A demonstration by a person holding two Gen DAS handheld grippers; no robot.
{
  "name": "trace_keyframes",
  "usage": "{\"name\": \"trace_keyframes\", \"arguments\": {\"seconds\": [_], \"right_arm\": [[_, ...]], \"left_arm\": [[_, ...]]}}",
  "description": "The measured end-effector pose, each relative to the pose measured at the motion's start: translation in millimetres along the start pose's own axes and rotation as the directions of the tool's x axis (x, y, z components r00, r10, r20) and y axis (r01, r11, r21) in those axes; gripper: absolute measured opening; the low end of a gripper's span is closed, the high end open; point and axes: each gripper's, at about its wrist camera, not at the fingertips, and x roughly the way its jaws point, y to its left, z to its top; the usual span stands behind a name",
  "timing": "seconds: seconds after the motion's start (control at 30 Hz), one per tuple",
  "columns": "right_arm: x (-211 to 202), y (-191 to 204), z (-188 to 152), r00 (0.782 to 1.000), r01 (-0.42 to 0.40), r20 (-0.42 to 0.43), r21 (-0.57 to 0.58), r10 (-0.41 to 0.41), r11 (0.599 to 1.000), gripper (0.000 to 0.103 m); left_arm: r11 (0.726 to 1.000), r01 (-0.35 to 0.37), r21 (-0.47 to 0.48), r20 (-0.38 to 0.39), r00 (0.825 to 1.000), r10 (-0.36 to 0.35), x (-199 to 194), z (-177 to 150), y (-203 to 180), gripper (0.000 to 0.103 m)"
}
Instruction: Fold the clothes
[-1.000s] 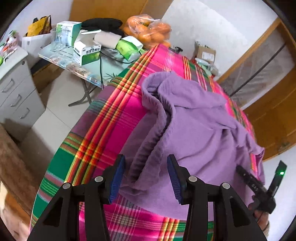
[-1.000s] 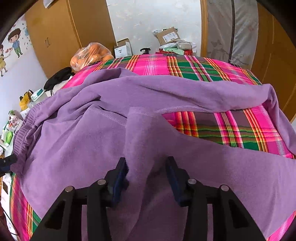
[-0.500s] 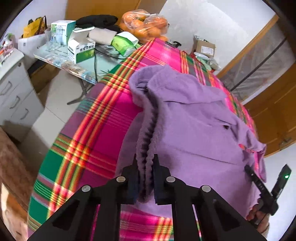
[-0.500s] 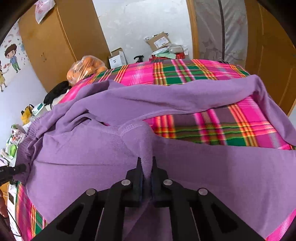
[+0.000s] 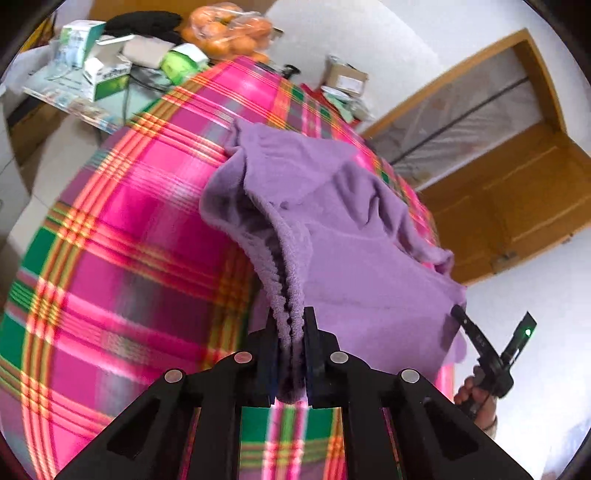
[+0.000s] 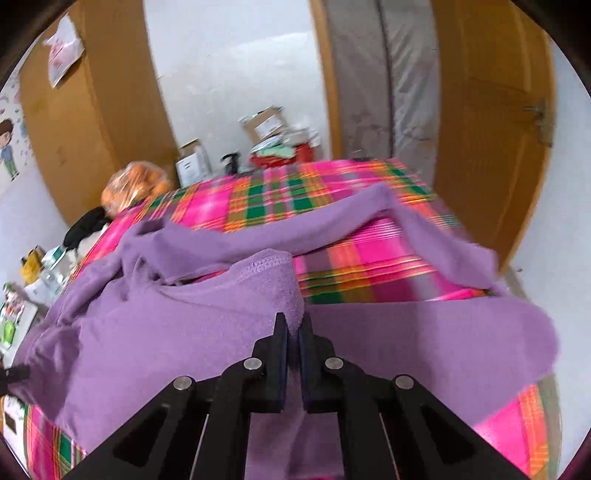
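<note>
A purple knit garment (image 5: pixel 354 258) lies across a pink, green and orange plaid cloth (image 5: pixel 122 236) covering a table or bed. My left gripper (image 5: pixel 290 325) is shut on the garment's ribbed hem, which rises bunched from between the jaws. In the right wrist view the same purple garment (image 6: pixel 177 332) spreads toward me, one sleeve stretching across the plaid cloth (image 6: pixel 362 254). My right gripper (image 6: pixel 291 325) is shut on a stitched edge of the fabric, lifted off the surface. The right gripper's handle (image 5: pixel 491 358), held in a hand, shows at the garment's far corner in the left wrist view.
A side table (image 5: pixel 92 99) with boxes, a bag of oranges (image 5: pixel 229 33) and dark clothing stands beyond the bed's far left. Cardboard boxes (image 6: pixel 266 125) sit against the white wall. Wooden doors (image 6: pixel 491 147) and a wardrobe (image 6: pixel 85 122) flank the room.
Both grippers closed from open onto the purple garment and have lifted and pulled it up; the fabric hangs taut between them, and both views are motion-blurred.
</note>
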Motion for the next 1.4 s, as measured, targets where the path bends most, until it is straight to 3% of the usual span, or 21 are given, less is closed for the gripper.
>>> {"name": "trace_keyframes", "arguments": {"seconds": [0.13, 0.27, 0.53, 0.7, 0.83, 0.9, 1.03, 1.2, 1.4], "right_arm": [[-21.7, -35.2, 0.6, 0.997, 0.077, 0.023, 0.027, -0.078, 0.997, 0.005], [-24.0, -56.2, -6.0, 0.994, 0.109, -0.022, 0.041, -0.109, 0.993, 0.005], [-5.7, -54.2, -26.9, 0.964, 0.256, -0.087, 0.021, -0.253, 0.967, 0.007], [-31.6, -44.4, -33.5, 0.958, 0.286, -0.029, 0.006, -0.286, 0.958, 0.017], [-55.1, -13.7, -44.0, 0.978, 0.206, 0.037, -0.069, -0.204, 0.976, 0.017], [-60.3, 9.8, -53.6, 0.993, 0.119, 0.042, -0.133, -0.114, 0.984, 0.017], [-53.3, 55.2, -75.1, 0.998, -0.057, -0.038, -0.223, 0.05, 0.973, 0.017], [-34.8, 112.8, -100.5, 0.967, -0.239, -0.155, -0.301, 0.2, 0.923, 0.017], [-24.9, 164.4, -124.1, 0.919, -0.382, -0.243, -0.358, 0.311, 0.852, 0.019]], "left_arm": [[0.999, 0.046, 0.013, -0.062, 0.997, -0.045, 11.6, -19.3, -11.2, 0.011], [0.999, 0.041, 0.01, -0.113, 0.993, -0.04, 25.6, -34.0, -12.0, 0.011], [1.0, 0.015, -0.019, -0.177, 0.984, -0.018, 39.5, -55.1, 5.9, 0.011], [0.998, 0.033, -0.046, -0.189, 0.981, -0.041, 41.9, -56.3, 14.8, 0.011], [0.995, 0.063, -0.079, -0.201, 0.976, -0.078, 43.9, -55.9, 23.0, 0.012], [0.994, 0.069, -0.086, -0.204, 0.975, -0.085, 40.9, -53.6, 28.1, 0.013], [0.992, 0.074, -0.099, -0.193, 0.977, -0.092, 31.9, -47.1, 38.5, 0.013], [0.991, 0.054, -0.126, -0.15, 0.986, -0.073, 18.5, -30.6, 53.7, 0.013], [0.99, 0.061, -0.13, -0.099, 0.992, -0.074, 14.2, 0.5, 59.7, 0.013]]}}
